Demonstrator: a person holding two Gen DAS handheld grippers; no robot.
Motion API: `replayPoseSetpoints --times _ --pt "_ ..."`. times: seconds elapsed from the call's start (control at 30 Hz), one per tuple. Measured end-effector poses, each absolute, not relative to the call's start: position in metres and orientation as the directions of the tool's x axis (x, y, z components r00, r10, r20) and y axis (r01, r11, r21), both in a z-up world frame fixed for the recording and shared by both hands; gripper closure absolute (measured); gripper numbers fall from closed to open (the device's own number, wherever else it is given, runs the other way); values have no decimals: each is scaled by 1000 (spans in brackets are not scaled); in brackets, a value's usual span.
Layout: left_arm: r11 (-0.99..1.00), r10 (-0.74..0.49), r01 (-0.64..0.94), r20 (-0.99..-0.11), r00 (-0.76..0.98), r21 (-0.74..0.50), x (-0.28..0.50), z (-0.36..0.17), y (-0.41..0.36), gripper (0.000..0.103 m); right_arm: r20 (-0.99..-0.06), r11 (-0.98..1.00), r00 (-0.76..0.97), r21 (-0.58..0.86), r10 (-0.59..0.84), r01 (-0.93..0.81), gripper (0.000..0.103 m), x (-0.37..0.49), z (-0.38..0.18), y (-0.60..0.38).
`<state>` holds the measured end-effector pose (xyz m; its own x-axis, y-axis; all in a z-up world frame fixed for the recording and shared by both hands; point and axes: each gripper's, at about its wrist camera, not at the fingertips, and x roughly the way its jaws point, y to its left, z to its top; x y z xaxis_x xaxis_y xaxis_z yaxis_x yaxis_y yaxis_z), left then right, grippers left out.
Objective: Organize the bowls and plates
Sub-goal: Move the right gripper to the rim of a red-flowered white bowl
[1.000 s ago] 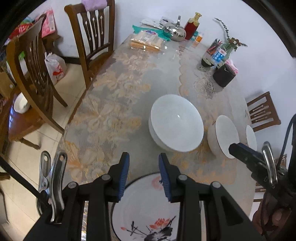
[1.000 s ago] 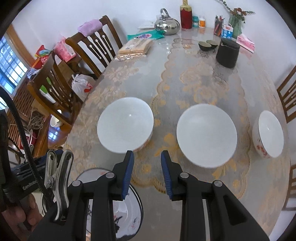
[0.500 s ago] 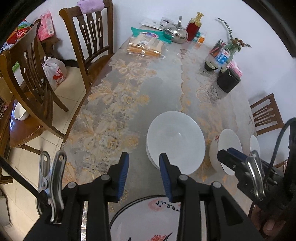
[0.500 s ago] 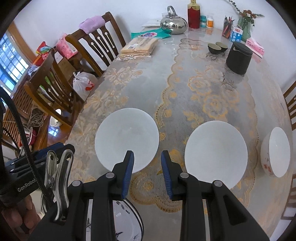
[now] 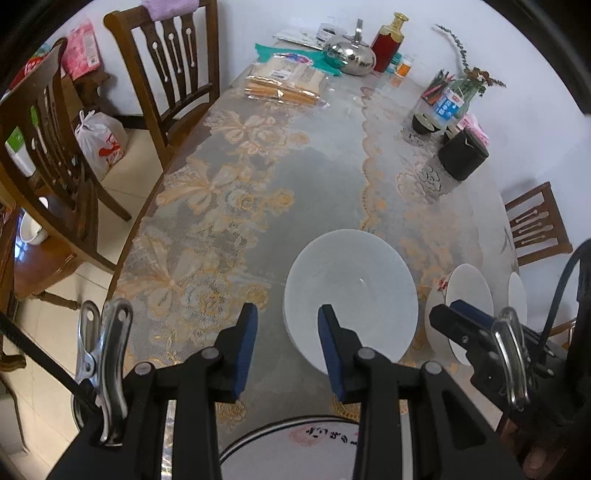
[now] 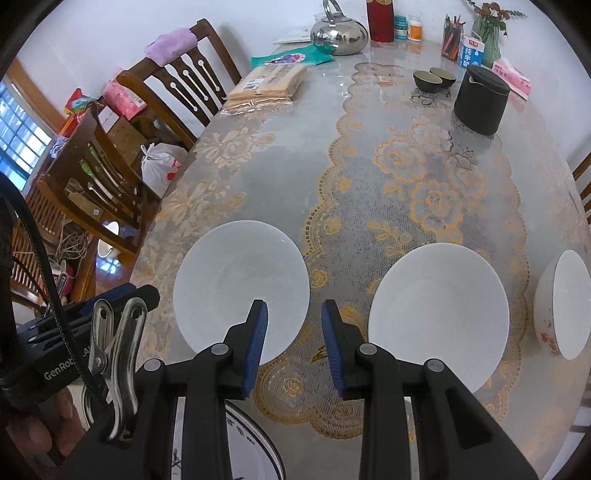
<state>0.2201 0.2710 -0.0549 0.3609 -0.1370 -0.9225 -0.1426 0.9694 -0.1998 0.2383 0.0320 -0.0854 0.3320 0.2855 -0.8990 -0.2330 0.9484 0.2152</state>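
Note:
Two plain white bowls stand on the lace-covered table: the left bowl (image 6: 240,284) (image 5: 351,295) and the middle bowl (image 6: 439,314) (image 5: 469,310). A smaller red-flowered bowl (image 6: 565,306) (image 5: 517,299) stands at the right. A painted plate (image 5: 295,454) (image 6: 251,450) lies at the near table edge. My left gripper (image 5: 288,345) is open and empty above the near edge, short of the left bowl. My right gripper (image 6: 293,345) is open and empty between the two white bowls, above them.
At the far end of the table (image 6: 295,173) stand a steel kettle (image 6: 338,31), a red bottle (image 6: 380,18), a black canister (image 6: 480,99), two dark cups (image 6: 434,79), a packet of biscuits (image 6: 266,83) and a pencil pot. Wooden chairs (image 5: 173,74) line the left side.
Both grippers have pulled back and up toward the near table edge, so the bowls sit lower in view and less of the painted plate shows. Both stay open and empty.

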Motion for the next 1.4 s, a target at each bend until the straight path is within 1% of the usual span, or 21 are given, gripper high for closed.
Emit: replayPoseSetpoints --times 0.5,0.53,0.57,0.67,0.83,0.97,1.4 --pt "977 -122 -130 -941 316 -170 248 -78 262 68 -904 949 314 228 290 -219 72 258 -98 28" --pt "978 -120 -129 -943 310 -167 249 -80 261 66 -903 947 313 234 295 -219 72 259 -99 28" --pt "978 -117 -130 -945 306 -164 250 -81 262 62 -902 947 315 234 296 -218 72 260 -100 28" --pt "976 -119 -138 -947 299 -166 254 -87 263 56 -905 948 306 238 295 -210 72 264 -106 28" --pt "976 -119 -144 -954 275 -163 260 -99 263 54 -911 949 290 240 292 -202 72 267 -114 27" --pt "974 -131 -146 -959 252 -172 263 -108 263 49 -915 947 275 246 297 -205 72 270 -121 30" --pt "972 -140 -155 -967 213 -175 270 -131 263 49 -928 945 217 261 302 -199 72 278 -149 42"
